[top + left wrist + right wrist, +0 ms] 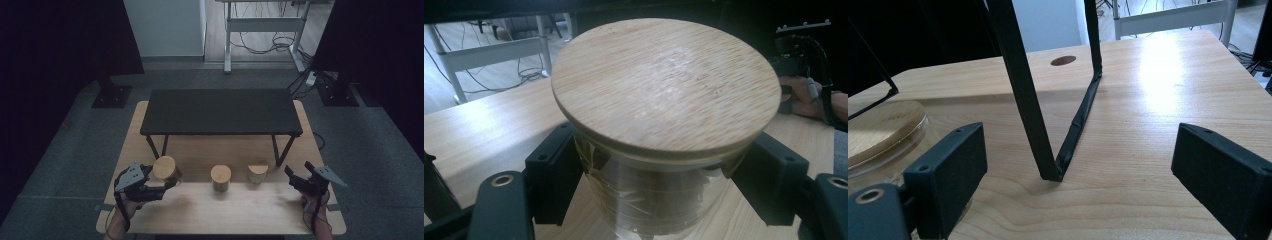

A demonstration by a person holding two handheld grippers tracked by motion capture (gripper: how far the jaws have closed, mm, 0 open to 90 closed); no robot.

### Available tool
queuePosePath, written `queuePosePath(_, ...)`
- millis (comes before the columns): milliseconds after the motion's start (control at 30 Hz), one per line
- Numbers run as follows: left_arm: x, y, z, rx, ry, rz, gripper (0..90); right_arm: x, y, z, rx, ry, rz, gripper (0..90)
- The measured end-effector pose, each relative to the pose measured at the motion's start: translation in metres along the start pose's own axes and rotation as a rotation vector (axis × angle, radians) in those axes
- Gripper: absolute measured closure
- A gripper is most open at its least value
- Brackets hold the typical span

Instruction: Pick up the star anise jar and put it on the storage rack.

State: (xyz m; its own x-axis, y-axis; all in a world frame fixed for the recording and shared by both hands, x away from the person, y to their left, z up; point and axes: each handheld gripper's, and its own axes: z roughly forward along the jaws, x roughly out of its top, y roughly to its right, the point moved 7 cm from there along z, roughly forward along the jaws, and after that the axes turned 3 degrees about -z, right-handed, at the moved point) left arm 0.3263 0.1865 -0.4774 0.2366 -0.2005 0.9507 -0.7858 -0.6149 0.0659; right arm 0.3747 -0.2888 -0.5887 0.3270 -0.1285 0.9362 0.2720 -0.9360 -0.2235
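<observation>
The jar (659,150) that matters most sits right between my left gripper's jaws: a clear glass body under a round wooden lid (666,82), standing upright on the desk (240,207) at the left end of a row of three. My left gripper (159,186) comes at it from the side, one black pad on each flank of the glass just below the lid. In the left gripper view the pads look to be against the glass, so I judge the grip as closed on the jar, though I cannot tell how firmly. Its axis is vertical and my jaws run level, so any lift would go straight up.

Next along the row stands the middle jar (220,177), then the right jar (258,172), each apart from its neighbour. Behind them all a low black shelf (220,111) spans the desk on thin legs; its near right leg (1048,110) shows straight ahead in my right gripper view.

My right gripper (296,178) hangs with its jaws wide apart and nothing between them, near the right jar, whose lid edge (883,127) shows just beside my left-hand jaw there. So the left hand has the left jar; the right hand is nearest the right one.
</observation>
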Motion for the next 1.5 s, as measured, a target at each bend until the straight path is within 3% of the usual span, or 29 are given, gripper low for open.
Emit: queuePosePath(1500,0.031,-0.004,-0.003,0.013,0.015,0.038,25.3,0.000,-0.001,0.000,-0.001,-0.003,-0.016,7.0)
